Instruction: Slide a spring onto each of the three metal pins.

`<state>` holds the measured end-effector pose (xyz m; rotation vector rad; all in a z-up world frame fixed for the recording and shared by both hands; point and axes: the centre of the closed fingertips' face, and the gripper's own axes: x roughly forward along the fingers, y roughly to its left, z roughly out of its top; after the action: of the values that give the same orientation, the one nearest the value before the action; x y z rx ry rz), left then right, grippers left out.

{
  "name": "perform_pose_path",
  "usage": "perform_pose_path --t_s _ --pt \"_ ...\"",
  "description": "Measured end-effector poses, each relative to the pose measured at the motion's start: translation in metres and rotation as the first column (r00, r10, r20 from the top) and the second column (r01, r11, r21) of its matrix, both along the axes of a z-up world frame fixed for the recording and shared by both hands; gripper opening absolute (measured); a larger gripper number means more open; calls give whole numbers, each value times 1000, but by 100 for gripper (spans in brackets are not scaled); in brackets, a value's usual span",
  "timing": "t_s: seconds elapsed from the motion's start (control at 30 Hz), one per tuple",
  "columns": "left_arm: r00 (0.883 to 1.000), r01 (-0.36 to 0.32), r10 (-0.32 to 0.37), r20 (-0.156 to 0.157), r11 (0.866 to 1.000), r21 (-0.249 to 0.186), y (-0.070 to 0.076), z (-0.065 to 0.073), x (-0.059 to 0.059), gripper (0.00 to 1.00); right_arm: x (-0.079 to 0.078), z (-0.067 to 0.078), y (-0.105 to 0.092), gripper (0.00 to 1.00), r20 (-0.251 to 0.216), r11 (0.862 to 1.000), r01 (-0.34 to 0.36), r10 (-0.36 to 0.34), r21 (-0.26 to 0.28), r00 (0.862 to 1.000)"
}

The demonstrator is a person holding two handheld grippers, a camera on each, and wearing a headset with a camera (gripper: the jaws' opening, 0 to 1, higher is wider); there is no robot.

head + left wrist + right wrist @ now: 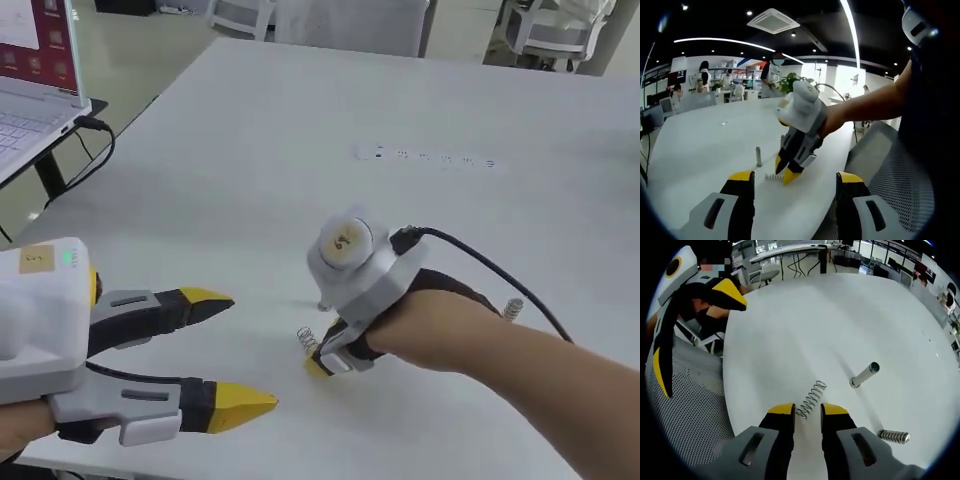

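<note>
Between the parted jaws of the right gripper (808,409), a loose spring (811,399) lies flat on the white table (790,330), so this step reads as a pickup not yet made. The task looks roughly a third done. The jaws stand a little apart, wider than the coil, with its near end in the gap; neither tip appears to press on it, and the claw holds nothing. The gripper points steeply down at the tabletop, its yellow tips at or just above the surface. Just beyond the spring's far end stands a bare metal pin (865,375), upright and apart from the coil, the likely home for it. Further out to one side is a second pin (894,436) that already seems to wear a spring along its length, though whether it stands or lies is hard to tell. The left gripper (252,350) hangs wide open and empty near the table's near edge, well apart from the work. A laptop (30,90) sits off at the far corner.
</note>
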<state>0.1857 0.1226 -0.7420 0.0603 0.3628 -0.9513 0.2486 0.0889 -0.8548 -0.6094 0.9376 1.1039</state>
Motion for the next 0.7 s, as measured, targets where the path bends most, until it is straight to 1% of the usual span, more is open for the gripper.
perform_pose_path --t_s 0.1,0.17,0.23,0.4,0.6,0.7 --pt "1000 2 -2 1 1000 0 1 1 1 61 3 -2 -2 14 29 1000 -18 19 -20 999" --pt "1000 5 -5 1 1000 1 1 1 2 61 3 -3 -6 14 33 999 -19 20 -36 999" --pt "1000 8 -8 1 1000 1 1 1 4 61 6 -1 -8 14 34 1000 -10 11 -29 999" --pt "1000 12 -12 1 1000 -2 -4 2 6 61 10 0 -14 14 39 999 -1 2 -32 999" --pt "1000 19 -19 3 1000 1 -6 4 3 60 11 -2 -17 13 50 999 -11 13 -47 999" --pt "1000 17 -17 3 1000 2 -5 5 0 60 11 -2 -15 13 50 999 -1 3 -32 999"
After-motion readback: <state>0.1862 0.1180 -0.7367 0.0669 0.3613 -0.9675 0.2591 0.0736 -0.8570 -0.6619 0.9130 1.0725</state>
